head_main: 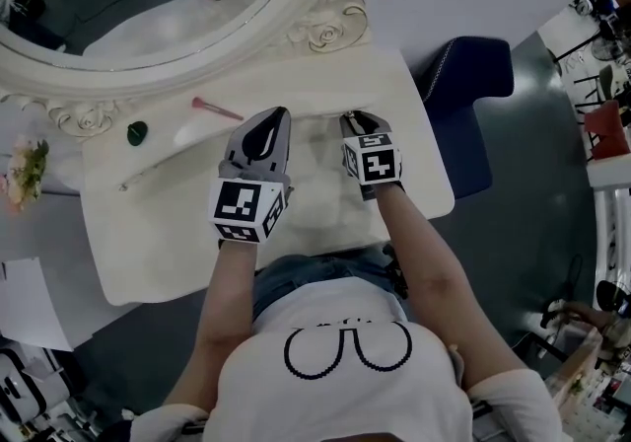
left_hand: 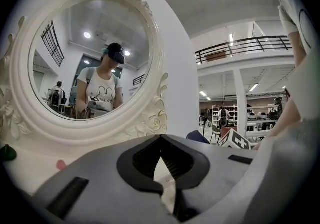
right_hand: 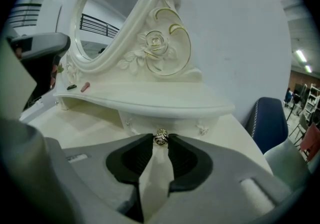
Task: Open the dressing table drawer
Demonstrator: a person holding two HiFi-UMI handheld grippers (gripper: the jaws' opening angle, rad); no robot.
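The cream dressing table has a raised shelf with a small drawer beneath it. A round metal knob sticks out of the drawer front. My right gripper points down at it, and its two tips sit against either side of the knob. In the head view the right gripper reaches under the shelf edge. My left gripper hovers level beside it over the tabletop. In its own view the left gripper is shut, tips meeting with nothing between them.
An oval mirror in a carved frame stands behind the shelf. A pink stick, a green object and a thin rod lie on the shelf. A blue chair stands to the right, and flowers at the far left.
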